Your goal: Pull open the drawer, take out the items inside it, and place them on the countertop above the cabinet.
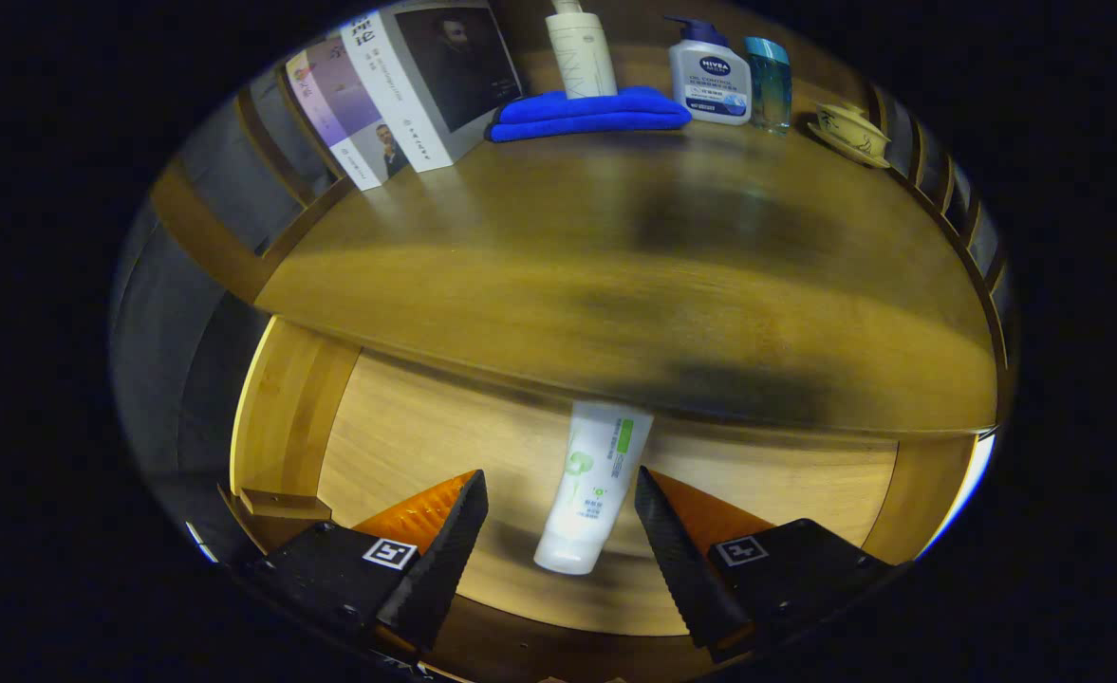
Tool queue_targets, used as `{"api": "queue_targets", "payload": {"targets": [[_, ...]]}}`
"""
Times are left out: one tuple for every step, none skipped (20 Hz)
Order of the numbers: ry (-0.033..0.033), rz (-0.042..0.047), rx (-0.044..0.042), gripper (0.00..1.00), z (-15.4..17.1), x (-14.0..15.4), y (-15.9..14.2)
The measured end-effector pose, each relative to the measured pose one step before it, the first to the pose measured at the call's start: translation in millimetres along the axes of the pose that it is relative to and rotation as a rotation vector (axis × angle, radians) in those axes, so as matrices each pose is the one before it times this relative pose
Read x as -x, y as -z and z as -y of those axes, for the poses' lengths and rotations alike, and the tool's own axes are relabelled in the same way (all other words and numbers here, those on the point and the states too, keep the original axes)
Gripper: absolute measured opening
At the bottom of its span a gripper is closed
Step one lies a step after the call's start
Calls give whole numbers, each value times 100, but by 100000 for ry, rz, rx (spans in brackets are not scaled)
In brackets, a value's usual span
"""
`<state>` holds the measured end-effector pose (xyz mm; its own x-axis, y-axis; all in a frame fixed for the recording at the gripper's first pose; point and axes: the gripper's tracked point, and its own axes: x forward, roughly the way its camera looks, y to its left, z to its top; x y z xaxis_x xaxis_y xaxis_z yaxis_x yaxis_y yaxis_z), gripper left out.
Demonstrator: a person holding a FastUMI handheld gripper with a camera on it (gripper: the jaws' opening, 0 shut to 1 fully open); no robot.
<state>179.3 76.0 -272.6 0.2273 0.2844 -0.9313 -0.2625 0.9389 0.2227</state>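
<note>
A: What is the biggest thing here?

B: The countertop (pixel 615 275), wide and wooden. At its far edge stand books (pixel 406 90), a blue cloth (pixel 588 114), three bottles (pixel 710 81) and a cup (pixel 850 133).

A: And below it?

B: The drawer (pixel 406 427), already pulled open. One tube (pixel 591 489) lies on its floor.

A: So which step is this?

B: I judge it is the taking out. The opening is done, the tube is not yet grasped.

A: How is the gripper (pixel 558 531)?

B: Its fingers are wide apart, and the tube lies between them, touching neither.

A: How does the tube point?

B: Its long axis runs away from the fingers, slightly tilted. The cap end is near the fingers; the far end goes under the countertop edge.

A: The next move?

B: Probably to lower, close across the narrow width, then lift it up onto the countertop.
</note>
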Motion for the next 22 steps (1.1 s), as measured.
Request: {"api": "queue_targets", "payload": {"targets": [[991, -749, -678, 97, 301, -426, -30], [557, -1666, 203, 96, 166, -504, 312], [980, -2240, 1032, 96, 337, -319, 332], [1005, -1173, 1136, 97, 18, -176, 268], [560, -847, 708, 96, 54, -197, 22], [56, -556, 13, 96, -62, -208, -72], [15, -1390, -454, 90, -36, -311, 170], [1532, -1298, 400, 83, 522, -151, 49], [1691, -182, 1421, 77, 722, 8, -192], [-545, -209, 615, 70, -158, -100, 73], [590, -1106, 592, 64, -125, -202, 84], [-602, -506, -62, 58, -87, 242, -89], [-781, -102, -173, 53, -113, -478, -56], [-763, 66, 492, 44, -135, 590, 166], [-788, -477, 2058, 44, -354, -102, 296], [-192, -958, 2715, 44, -144, 135, 414], [138, 82, 2074, 44, -185, 208, 261], [-703, 1131, 950, 44, -208, 535, -65], [-1036, 1614, -692, 44, -240, 703, -342], [-1230, 1580, -362, 44, -188, 618, -170], [-576, 889, 426, 44, -94, 611, -58], [-128, 535, 563, 44, 113, 773, 83]]}}
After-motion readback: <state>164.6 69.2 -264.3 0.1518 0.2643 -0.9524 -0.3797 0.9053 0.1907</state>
